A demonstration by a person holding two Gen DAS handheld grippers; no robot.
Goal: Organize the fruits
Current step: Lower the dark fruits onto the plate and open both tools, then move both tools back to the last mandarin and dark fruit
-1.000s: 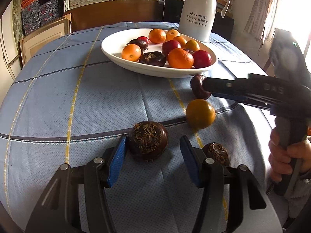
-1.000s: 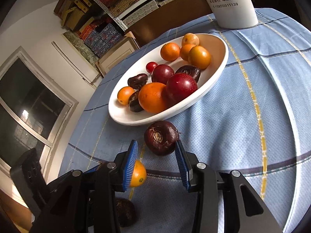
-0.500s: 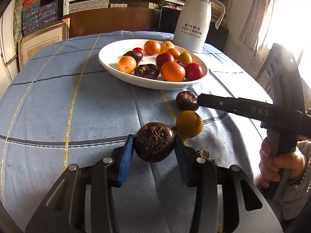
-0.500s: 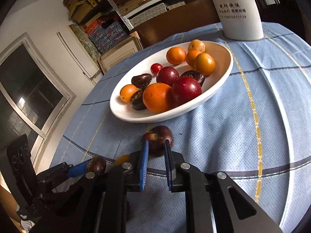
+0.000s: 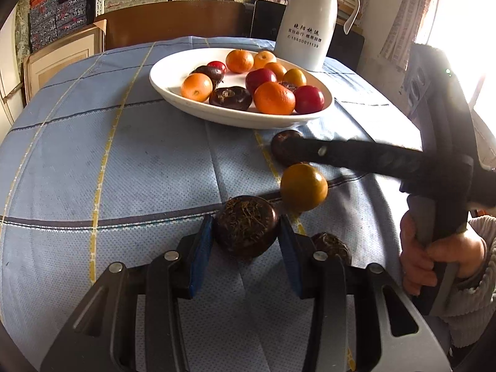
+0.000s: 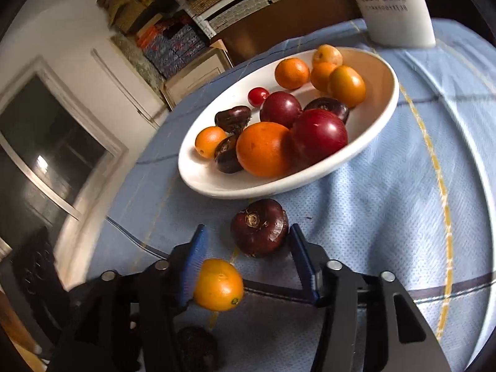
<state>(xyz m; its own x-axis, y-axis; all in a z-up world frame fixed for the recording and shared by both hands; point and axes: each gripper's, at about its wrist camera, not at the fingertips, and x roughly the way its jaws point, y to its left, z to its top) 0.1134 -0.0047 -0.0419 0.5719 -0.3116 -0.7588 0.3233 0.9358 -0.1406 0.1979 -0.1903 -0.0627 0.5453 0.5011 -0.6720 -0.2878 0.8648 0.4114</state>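
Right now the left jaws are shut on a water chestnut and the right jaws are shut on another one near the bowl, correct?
Not quite. The right gripper is open: in the right wrist view its jaws straddle the chestnut near the bowl without gripping. The left gripper is shut on its chestnut.

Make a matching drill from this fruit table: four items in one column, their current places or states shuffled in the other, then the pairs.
Items
1. Rough dark brown water chestnut with dry fibres on top
2. Smooth dark maroon water chestnut near the bowl
3. Loose yellow-orange citrus fruit
4. Tall white thermos jug

Places or states
A. Behind the white oval bowl
B. On the blue cloth, between both chestnuts
C. Clamped between the left gripper's blue pads
D. Ahead of the open right gripper, untouched

Pairs: 1-C, 2-D, 3-B, 4-A
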